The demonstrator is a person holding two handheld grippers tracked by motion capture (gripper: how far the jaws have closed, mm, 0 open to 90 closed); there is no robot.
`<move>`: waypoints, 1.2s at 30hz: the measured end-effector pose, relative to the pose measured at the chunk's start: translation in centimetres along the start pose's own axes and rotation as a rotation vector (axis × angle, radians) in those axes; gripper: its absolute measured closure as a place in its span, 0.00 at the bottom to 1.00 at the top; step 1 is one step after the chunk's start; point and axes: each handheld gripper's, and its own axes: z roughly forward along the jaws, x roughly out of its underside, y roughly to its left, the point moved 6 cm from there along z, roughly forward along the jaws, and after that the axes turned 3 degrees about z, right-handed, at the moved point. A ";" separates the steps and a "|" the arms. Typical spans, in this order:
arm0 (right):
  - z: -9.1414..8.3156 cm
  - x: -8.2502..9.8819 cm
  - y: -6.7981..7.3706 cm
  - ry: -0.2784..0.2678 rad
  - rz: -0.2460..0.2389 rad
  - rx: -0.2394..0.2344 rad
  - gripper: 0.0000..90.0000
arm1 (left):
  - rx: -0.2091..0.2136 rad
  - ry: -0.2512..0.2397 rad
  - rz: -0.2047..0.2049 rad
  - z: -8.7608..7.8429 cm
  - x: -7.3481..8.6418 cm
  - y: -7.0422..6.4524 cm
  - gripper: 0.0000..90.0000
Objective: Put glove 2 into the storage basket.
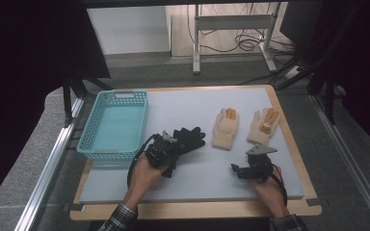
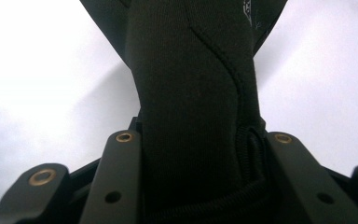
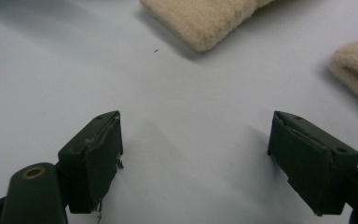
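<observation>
The left gripper (image 1: pixel 166 147) has its jaws clamped on the black glove (image 2: pixel 191 107) at lower centre of the high view, by the basket (image 1: pixel 115 122). That limp fabric could slip or snag the rim. The right gripper (image 3: pixel 196 163), jaws apart, holds nothing; 2 beige gloves (image 1: pixel 225 129) lie beyond. Pale mat, wooden counter (image 1: pixel 197 211), cables behind.

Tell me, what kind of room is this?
Probably a lab or workshop for recording tasks. A work table holds gloves and a basket. Cables trail on the floor behind, and dark curtains hang at the sides.
</observation>
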 end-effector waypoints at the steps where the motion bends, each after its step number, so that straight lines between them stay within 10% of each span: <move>1: 0.0 0.0 0.0 0.000 0.001 0.000 0.19 | -0.003 0.002 0.002 -0.1 -0.2 0.2 0.70; 22: 0.0 0.0 0.0 0.000 0.003 -0.001 0.19 | -0.110 -0.014 -0.068 -3.7 -3.9 5.9 0.69; 36: 0.0 0.0 0.0 0.000 0.003 -0.001 0.19 | -0.215 -0.006 -0.184 -6.0 -3.1 11.7 0.69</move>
